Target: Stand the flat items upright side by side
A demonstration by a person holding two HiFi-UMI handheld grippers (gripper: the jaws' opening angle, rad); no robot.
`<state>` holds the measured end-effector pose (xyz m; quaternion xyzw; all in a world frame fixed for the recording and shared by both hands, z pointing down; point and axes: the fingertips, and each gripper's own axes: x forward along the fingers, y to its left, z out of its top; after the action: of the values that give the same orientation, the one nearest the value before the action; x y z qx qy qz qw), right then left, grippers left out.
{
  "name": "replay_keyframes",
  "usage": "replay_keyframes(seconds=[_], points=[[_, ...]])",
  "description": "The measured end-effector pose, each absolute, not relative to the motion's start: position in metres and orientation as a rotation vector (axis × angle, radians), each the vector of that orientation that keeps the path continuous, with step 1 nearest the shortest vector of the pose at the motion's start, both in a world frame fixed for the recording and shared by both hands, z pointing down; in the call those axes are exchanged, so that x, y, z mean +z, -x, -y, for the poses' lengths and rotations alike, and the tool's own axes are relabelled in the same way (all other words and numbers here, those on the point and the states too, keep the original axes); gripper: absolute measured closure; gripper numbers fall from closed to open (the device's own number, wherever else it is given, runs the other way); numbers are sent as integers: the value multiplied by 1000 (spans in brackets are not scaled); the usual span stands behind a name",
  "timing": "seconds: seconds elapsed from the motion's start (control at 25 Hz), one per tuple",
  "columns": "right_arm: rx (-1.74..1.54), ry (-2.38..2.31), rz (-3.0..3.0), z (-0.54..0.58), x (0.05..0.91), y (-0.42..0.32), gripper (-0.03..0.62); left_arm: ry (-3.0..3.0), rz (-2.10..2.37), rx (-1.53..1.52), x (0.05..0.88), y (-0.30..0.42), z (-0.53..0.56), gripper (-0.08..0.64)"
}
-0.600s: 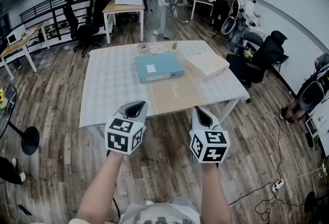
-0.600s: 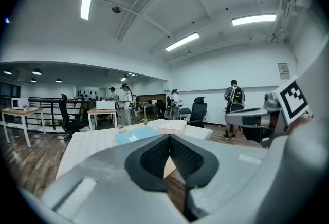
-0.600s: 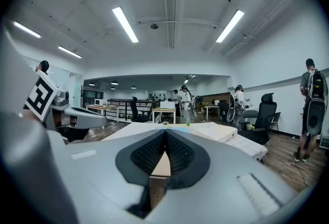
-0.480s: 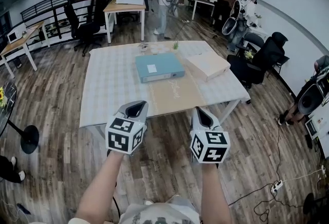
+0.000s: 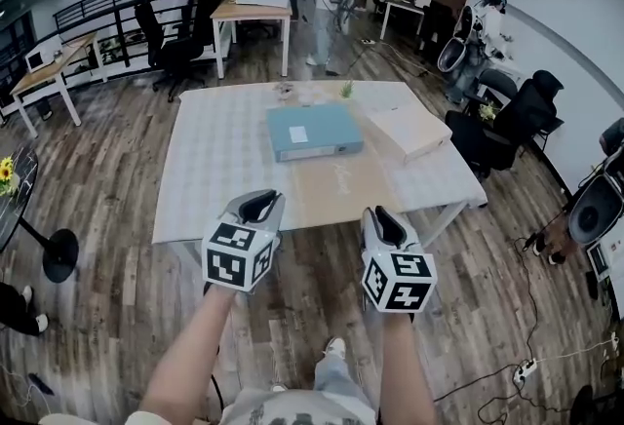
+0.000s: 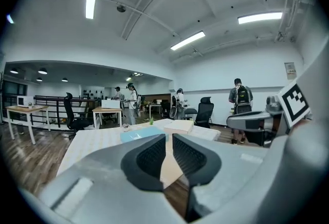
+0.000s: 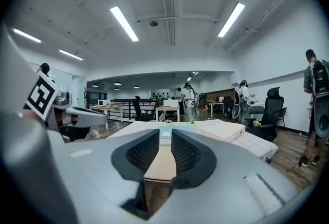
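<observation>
A light blue binder point(image 5: 314, 131) lies flat at the middle of the white-clothed table point(image 5: 214, 170). A beige flat box point(image 5: 408, 131) lies flat to its right, and a tan sheet point(image 5: 341, 184) lies on the cloth in front of them. Both grippers hover short of the table's near edge, well away from the items. My left gripper point(image 5: 258, 206) has its jaws nearly together with nothing between them; beyond it are the binder point(image 6: 139, 134) and box point(image 6: 179, 125). My right gripper point(image 5: 380, 218) is likewise drawn in and empty, pointing at the tan sheet point(image 7: 162, 161).
A small green plant point(image 5: 346, 90) and small clutter sit at the table's far edge. Black office chairs point(image 5: 507, 121) stand right of the table. People stand by desks point(image 5: 252, 14) at the back. Cables and a power strip point(image 5: 526, 369) lie on the wood floor at right.
The view has shifted toward the table, and a foot now shows below. Both grippers keep the same pose and the same narrow jaws.
</observation>
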<state>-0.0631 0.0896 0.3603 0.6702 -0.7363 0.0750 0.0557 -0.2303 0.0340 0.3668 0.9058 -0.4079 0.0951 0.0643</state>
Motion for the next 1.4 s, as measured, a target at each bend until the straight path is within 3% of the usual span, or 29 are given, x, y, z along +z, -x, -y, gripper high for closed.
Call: replay_keyframes(seconds=[0.52, 0.88, 1.4], points=[[297, -1866, 2349, 3, 378, 12, 409, -2626, 1337, 280, 377, 181, 46, 405], [342, -1754, 2423, 64, 390, -36, 319, -2545, 1417, 311, 389, 138, 96, 285], [396, -1589, 2487, 124, 420, -57, 262, -2431, 1565, 336, 403, 131, 132, 261]])
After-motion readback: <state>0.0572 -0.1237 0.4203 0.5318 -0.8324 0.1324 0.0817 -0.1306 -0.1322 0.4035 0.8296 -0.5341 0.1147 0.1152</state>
